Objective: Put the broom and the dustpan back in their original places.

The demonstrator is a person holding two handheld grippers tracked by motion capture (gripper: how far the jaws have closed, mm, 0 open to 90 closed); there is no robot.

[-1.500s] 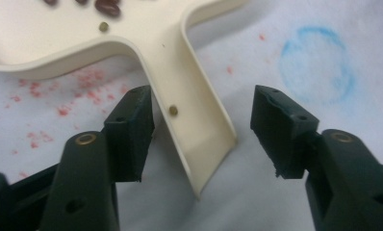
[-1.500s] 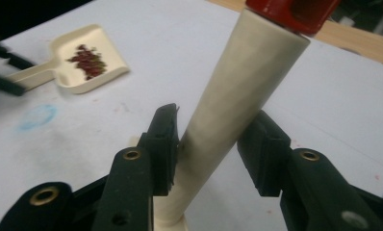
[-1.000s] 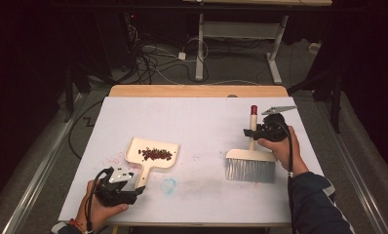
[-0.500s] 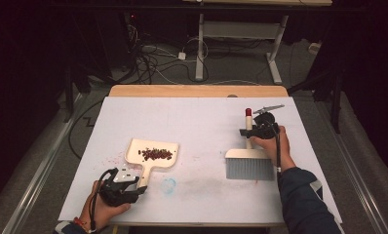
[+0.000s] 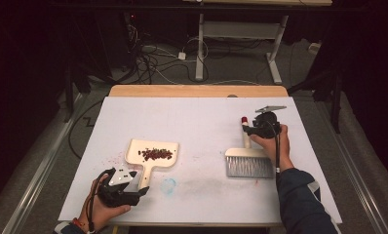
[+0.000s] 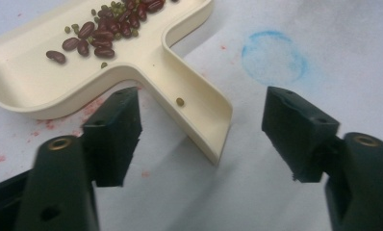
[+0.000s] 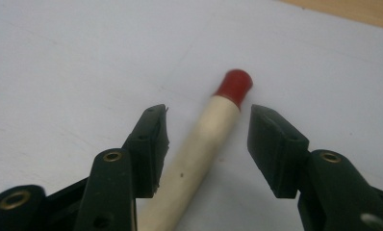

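Since the earlier frames the right hand has drawn back a little toward the person along the brush, and both grippers' jaws have just been opening. Nearest the person, the left gripper (image 5: 142, 191) sits by the front edge of the white table (image 5: 202, 117), its jaws spread wide with the end of the cream dustpan's (image 5: 153, 157) handle (image 6: 199, 120) lying between them, neither pad touching it. A faint blue ring (image 5: 168, 185) marks the table just beside that handle. The pan holds a small heap of red and green beans (image 5: 156, 154), and one green bean lies in the handle's channel. Well apart on the other side, the brush (image 5: 248, 165) lies flat with its grey bristles toward the person. The right gripper (image 5: 247, 130) hovers over its cream handle, jaws parted to either side of the shaft without gripping, just short of the red tip (image 7: 234, 85).
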